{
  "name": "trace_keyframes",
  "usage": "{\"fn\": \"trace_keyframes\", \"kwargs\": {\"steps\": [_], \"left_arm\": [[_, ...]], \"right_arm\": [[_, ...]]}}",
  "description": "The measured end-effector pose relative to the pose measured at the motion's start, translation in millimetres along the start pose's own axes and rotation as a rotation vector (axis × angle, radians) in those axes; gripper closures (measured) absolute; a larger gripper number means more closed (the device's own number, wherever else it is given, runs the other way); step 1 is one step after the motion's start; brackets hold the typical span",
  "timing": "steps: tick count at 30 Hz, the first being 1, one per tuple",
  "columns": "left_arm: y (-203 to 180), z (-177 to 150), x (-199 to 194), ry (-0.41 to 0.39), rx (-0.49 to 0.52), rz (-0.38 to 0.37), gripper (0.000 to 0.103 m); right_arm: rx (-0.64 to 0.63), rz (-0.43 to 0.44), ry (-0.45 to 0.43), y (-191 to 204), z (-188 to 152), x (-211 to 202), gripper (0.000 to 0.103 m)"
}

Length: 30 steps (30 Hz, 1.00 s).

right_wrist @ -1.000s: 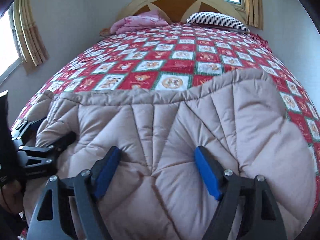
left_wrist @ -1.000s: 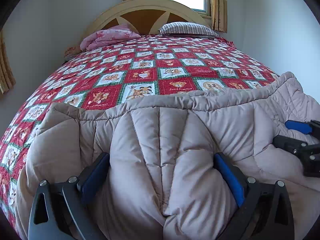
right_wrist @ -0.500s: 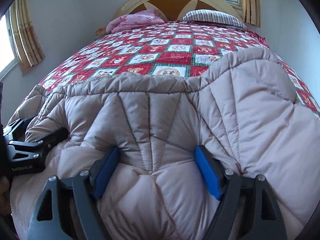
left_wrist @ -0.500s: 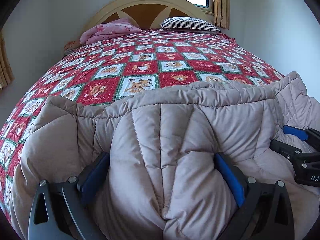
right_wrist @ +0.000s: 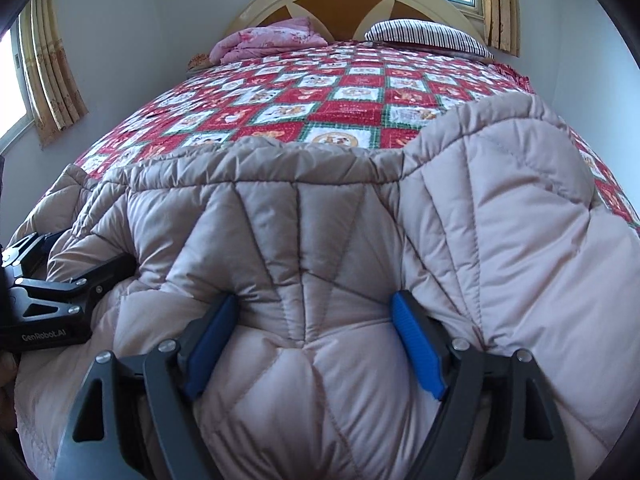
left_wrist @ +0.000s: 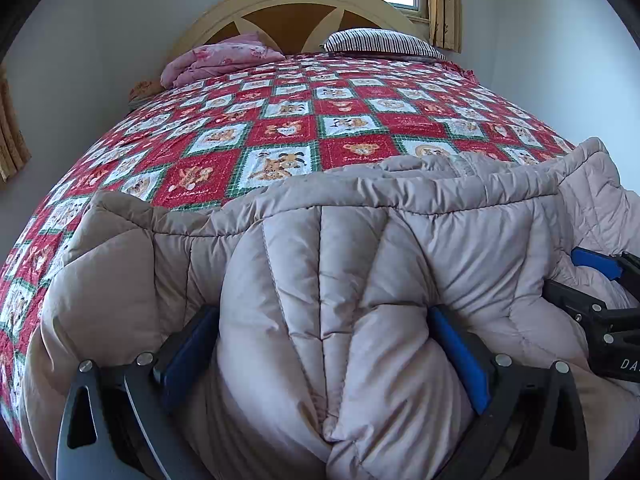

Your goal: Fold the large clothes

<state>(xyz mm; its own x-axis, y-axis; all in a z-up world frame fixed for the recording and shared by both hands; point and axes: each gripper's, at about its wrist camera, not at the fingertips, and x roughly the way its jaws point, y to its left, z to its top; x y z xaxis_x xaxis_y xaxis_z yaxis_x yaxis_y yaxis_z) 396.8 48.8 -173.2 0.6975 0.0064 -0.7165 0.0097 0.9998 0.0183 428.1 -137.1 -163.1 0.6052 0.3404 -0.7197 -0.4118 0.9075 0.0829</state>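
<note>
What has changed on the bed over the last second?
The padded beige coat has been carried further up the bed, hiding more of the red patchwork bedspread. The left gripper and right gripper stay clamped on it; the pillows are unmoved.

A bed with an arched cream and brown wooden headboard (left_wrist: 298, 12) is covered by a red, white and green patchwork quilt with animal squares (left_wrist: 280, 128), on which a crumpled pink floral blanket (left_wrist: 224, 58) and a striped pillow (left_wrist: 380, 42) are laid beneath a window flanked by yellow patterned curtains (right_wrist: 52, 76).
</note>
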Motion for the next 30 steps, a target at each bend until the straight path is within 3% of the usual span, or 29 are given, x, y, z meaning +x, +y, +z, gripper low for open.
{"fn": "trace_keyframes", "kwargs": {"steps": [17, 20, 23, 30], "left_arm": [[-4.4, -1.0, 4.0, 0.005, 0.017, 0.03, 0.001], [-4.9, -0.9, 4.0, 0.005, 0.017, 0.029, 0.001], [-5.2, -0.7, 3.8, 0.005, 0.018, 0.031, 0.001], [-4.6, -0.3, 3.7, 0.009, 0.018, 0.031, 0.001]], "right_arm": [[-0.01, -0.073, 0.022, 8.3, 7.0, -9.1, 0.02], [0.068, -0.074, -0.018, 13.8, 11.5, -30.0, 0.018], [0.049, -0.081, -0.051, 36.0, 10.6, -44.0, 0.016], [-0.013, -0.129, -0.022, 48.1, -10.2, -16.0, 0.009]]}}
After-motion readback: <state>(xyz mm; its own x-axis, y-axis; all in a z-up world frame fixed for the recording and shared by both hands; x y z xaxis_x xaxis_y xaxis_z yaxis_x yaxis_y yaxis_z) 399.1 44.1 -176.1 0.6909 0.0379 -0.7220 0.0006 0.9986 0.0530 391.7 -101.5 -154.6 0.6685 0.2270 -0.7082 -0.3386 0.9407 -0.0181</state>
